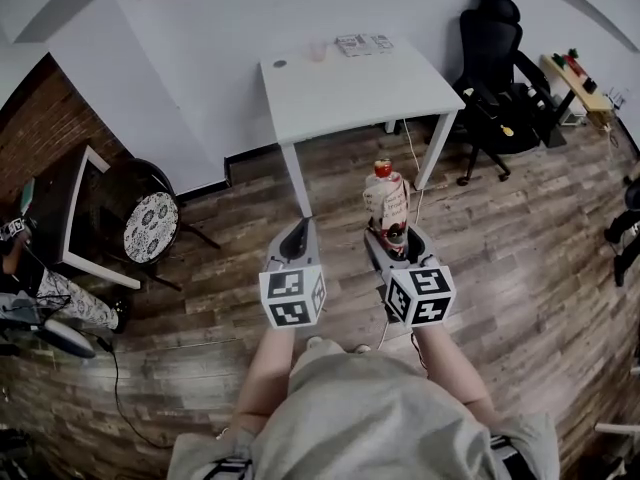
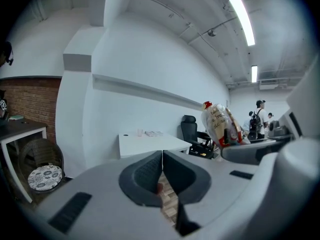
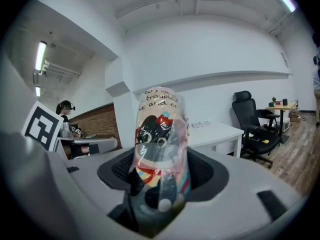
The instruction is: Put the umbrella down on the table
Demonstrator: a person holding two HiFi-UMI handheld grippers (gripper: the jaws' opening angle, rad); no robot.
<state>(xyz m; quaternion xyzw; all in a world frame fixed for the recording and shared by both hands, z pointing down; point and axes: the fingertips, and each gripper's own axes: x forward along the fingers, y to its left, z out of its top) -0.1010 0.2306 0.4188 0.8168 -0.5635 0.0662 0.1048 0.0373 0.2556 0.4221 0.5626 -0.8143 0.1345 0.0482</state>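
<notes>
I was in the carrying step. My right hand-held gripper [image 3: 160, 174] was clamped, jaws spread wide, round the lower part of the short folded umbrella [image 3: 159, 134]. The umbrella was wrapped in a clear plastic sleeve printed with a cartoon face, and it stood upright out of the jaws with its red cap uppermost, in the air above the brown wooden floor [image 1: 500, 268]. My left hand-held gripper [image 2: 162, 176] had its dark pads closed together with nothing between them, and it sat just beside the right one, at its 9 o'clock. The white rectangular bench [image 1: 350, 93] stood at 12 o'clock, well apart from me. A small pale cup [image 1: 318, 51] and some printed papers [image 1: 362, 44] lay near its far edge, and the near part of its top was bare. I judged the putting-down not yet begun. The next move called for closing on the bench, bringing the umbrella over that bare near part, lowering it until it rested, and only then letting the jaws part. Being round, it might roll.
</notes>
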